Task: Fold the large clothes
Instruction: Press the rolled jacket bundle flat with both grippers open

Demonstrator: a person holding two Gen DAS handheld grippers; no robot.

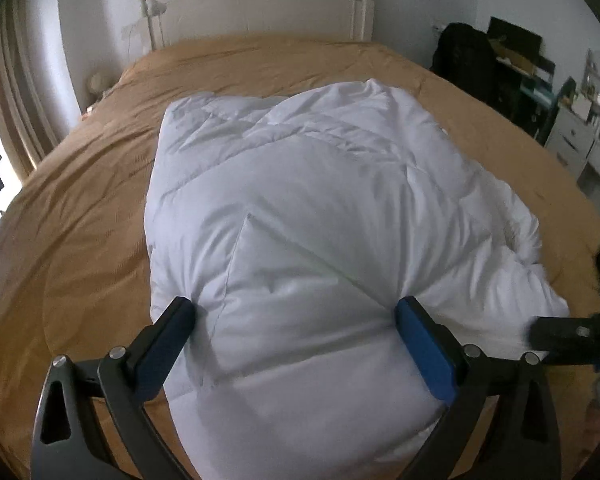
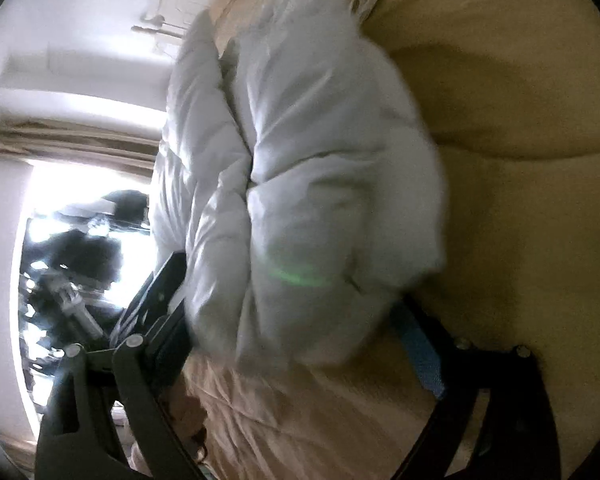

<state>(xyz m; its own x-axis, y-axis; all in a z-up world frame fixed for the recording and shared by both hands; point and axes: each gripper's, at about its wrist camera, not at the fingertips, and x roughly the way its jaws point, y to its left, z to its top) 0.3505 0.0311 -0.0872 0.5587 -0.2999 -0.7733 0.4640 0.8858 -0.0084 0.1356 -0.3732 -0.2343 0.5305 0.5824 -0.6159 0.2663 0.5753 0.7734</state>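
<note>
Left wrist view: your left gripper [image 1: 296, 316] has its fingers wide, pressing either side of the white duvet [image 1: 300, 200] bulging between them on the bed [image 1: 80, 200]. Right wrist view: your right gripper [image 2: 292, 304] also straddles the bundle wide. With neither grip pinching, the puffy layers could spring out and unfold.

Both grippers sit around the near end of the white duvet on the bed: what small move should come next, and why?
Probably squeeze the left gripper on the white duvet: its jaws straddle the near fold wide open, and the right gripper brackets the adjacent bulge, so neither looks clamped for a lift.
</note>
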